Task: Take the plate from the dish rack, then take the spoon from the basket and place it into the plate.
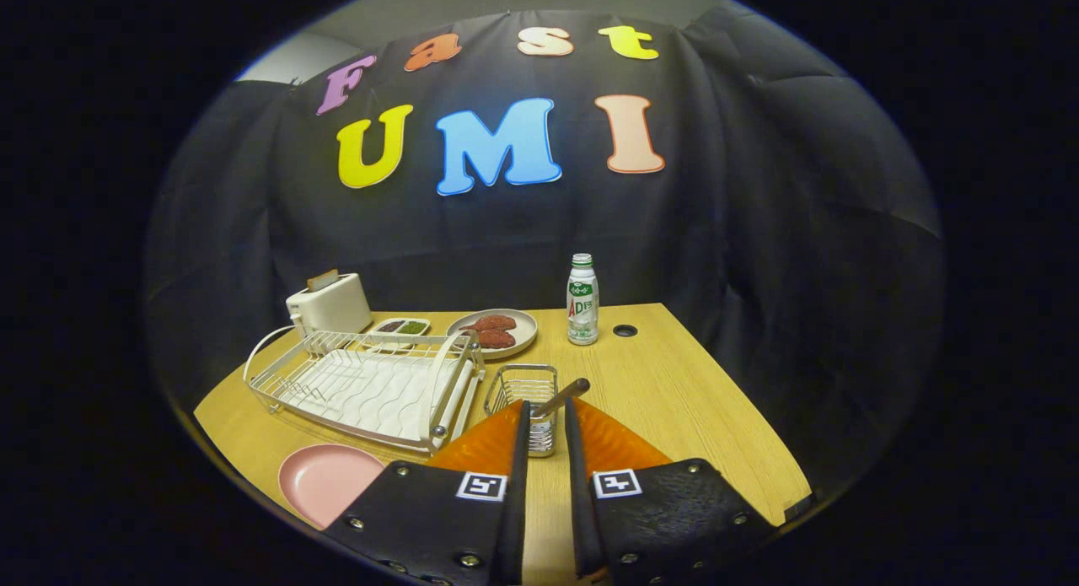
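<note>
gripper (pixel 546 413) fingers apart w/ spoon (pixel 560 397) handle btwn them, unclamped - off-centre close could tip basket (pixel 524 405); plate (pixel 324 481) already out.

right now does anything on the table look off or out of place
Nothing looks spilled or broken. The spoon leans tilted in the wire basket, its handle poking out between the open jaws of the gripper. The pink plate already lies flat on the table, beside the empty dish rack.
</note>
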`<state>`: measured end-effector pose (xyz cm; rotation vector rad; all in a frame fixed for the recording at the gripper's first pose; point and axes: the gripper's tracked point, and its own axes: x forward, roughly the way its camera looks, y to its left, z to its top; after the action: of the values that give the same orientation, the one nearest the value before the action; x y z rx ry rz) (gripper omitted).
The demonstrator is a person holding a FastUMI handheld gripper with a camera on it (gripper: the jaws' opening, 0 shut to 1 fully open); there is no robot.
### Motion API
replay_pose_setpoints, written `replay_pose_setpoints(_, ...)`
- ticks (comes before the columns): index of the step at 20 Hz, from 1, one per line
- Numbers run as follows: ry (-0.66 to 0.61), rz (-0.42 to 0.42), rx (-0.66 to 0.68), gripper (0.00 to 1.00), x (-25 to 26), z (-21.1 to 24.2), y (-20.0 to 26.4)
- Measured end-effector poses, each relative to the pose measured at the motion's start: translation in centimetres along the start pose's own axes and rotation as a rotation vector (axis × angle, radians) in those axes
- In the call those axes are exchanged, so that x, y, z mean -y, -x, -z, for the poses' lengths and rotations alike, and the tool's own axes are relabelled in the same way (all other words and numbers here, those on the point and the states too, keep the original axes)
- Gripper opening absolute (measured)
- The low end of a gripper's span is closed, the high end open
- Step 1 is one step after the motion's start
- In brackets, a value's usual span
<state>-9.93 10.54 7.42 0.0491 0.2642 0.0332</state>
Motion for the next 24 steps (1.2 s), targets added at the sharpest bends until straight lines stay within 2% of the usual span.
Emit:
replay_pose_setpoints(2, -0.043, -0.010, 0.025, 0.29, 0.6, -0.4, -0.5)
replay_pose_setpoints(5, -0.041, 0.001, 0.043, 0.29, 2.0, -0.3, -2.5)
replay_pose_setpoints(14, -0.061, -0.082, 0.058, 0.29, 1.7, 0.3, -6.8)
replay_pose_setpoints(19, -0.103, -0.127, 0.110, 0.29, 0.6, -0.6, -8.9)
replay_pose_setpoints(22, -0.097, -0.108, 0.106, 0.28, 0.5, -0.5, -10.0)
replay_pose_setpoints(23, -0.103, -0.102, 0.104, 0.19, 0.8, -0.7, -9.3)
replay_pose_setpoints(24, -0.112, -0.095, 0.102, 0.18, 0.7, -0.7, -9.3)
